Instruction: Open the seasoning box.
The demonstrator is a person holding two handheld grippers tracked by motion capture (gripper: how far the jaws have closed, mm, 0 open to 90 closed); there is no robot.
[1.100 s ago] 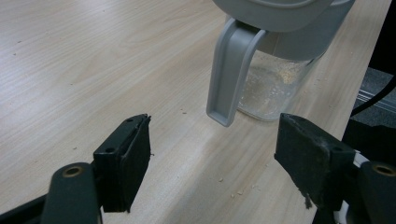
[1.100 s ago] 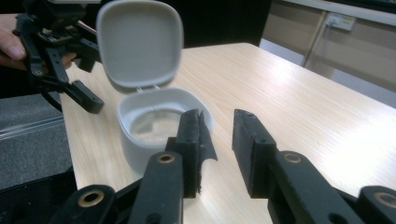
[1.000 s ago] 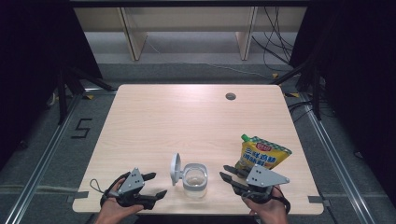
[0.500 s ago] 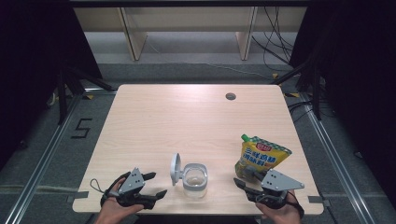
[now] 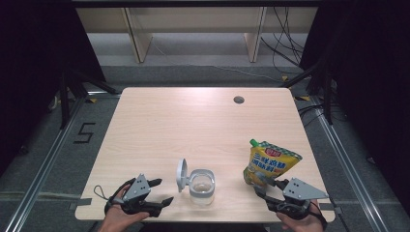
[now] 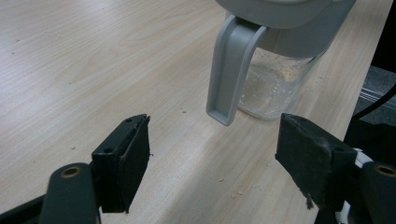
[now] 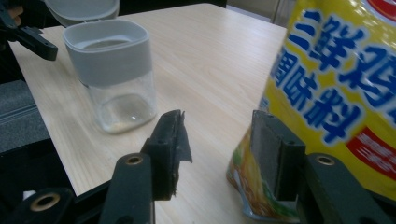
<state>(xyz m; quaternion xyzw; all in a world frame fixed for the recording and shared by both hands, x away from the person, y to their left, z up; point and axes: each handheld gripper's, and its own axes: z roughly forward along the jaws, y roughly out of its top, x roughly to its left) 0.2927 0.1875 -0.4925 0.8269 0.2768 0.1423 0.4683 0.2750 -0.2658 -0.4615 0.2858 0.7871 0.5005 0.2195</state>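
Right gripper (image 5: 265, 189) shifted from beside the jar (image 5: 201, 185) toward the yellow pouch (image 5: 269, 164), its jaws just opening and holding nothing.
Pouch stands near the table's (image 5: 193, 125) front right edge, one pad beside its lower corner. Square up and clamp higher, clear of the spout. Left gripper (image 5: 161, 191) waits, jaws apart and empty.

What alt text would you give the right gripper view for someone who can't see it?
The right gripper has open jaws at the foot of a yellow seasoning pouch, one jaw close against its front. To the left on the wooden table stands a clear jar with a grey collar, its lid flipped open.
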